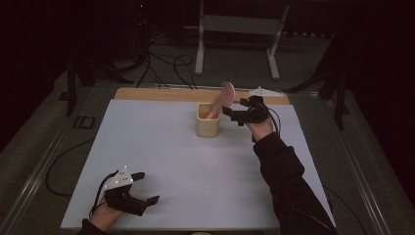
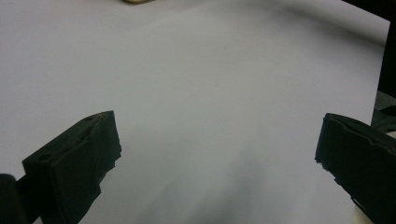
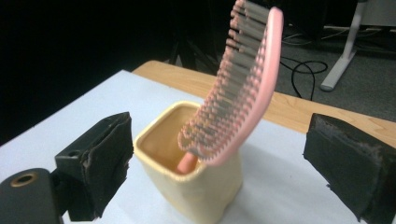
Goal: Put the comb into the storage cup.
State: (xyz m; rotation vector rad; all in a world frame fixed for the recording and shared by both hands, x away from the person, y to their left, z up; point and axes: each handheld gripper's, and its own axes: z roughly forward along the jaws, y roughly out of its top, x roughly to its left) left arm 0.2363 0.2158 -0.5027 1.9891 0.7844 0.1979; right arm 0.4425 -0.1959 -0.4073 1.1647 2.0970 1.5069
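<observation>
Brush [image 3: 238, 88] standing handle-down in cup [image 1: 207, 123], right claw [image 1: 238, 111] released just beside cup, left claw [image 1: 142, 188] released well nearer; likely next: backing right claw away without tipping cup.

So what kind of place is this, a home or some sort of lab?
Most likely a lab or recording room, not a home. A bare white-topped table stands in a dark room, loose cables run over the floor behind it, and a metal stand sits farther back. A hairbrush stands in a cream cup.
</observation>
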